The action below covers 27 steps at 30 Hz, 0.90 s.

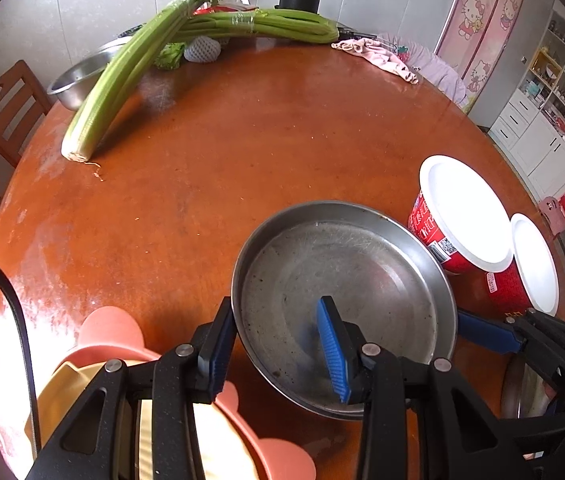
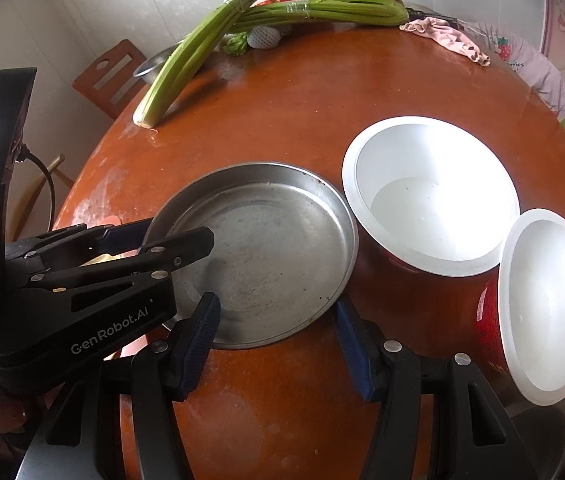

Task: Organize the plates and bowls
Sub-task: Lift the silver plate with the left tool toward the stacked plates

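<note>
Both jaws spread: left gripper [image 1: 278, 344] straddles steel plate [image 1: 342, 280] rim; right gripper [image 2: 278, 344] frames its near edge.

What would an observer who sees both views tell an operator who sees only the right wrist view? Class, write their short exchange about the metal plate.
Operator: Has the left tool closed on the plate?
Observer: No. The left tool is open and straddles the rim of the plate, one finger outside, the other inside.
Operator: What lies under that tool?
Observer: A yellow dish nested in a pink dish, beside the plate.
</note>
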### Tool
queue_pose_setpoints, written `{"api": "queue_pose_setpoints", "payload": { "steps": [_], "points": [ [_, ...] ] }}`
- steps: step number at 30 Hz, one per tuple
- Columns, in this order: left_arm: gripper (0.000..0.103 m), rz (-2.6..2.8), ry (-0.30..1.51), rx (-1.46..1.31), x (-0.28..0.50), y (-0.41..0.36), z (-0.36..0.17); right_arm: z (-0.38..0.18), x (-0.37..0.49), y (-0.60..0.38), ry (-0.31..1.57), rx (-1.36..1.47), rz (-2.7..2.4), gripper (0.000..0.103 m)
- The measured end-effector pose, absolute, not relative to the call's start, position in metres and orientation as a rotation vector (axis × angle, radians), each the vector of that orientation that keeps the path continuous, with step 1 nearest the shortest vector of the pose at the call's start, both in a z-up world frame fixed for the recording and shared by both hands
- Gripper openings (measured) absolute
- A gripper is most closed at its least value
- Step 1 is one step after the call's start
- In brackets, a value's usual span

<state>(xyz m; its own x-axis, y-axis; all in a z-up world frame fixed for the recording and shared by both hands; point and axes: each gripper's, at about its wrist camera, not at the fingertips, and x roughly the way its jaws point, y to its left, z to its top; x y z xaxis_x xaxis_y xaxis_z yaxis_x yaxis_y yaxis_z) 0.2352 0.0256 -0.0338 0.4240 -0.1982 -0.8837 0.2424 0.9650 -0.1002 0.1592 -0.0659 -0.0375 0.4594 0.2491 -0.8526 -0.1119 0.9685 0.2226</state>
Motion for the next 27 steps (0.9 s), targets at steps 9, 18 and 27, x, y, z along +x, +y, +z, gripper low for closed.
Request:
{"api": "queue_pose_setpoints", "payload": {
  "steps": [9,18,27],
  "points": [
    [0.041,-0.261,1.066,0.038,0.219,0.034,-0.018,-0.025,0.147,-0.060,1.032,0.128,0.245,0.061],
    [0.041,-0.242,1.024,0.029,0.199,0.041,0.001,-0.011,0.131,-0.053,0.995,0.111,0.268,0.061],
    [0.041,-0.216,0.984,0.013,0.177,0.056,0.018,0.005,0.109,-0.040,0.950,0.090,0.303,0.061]
  ]
}}
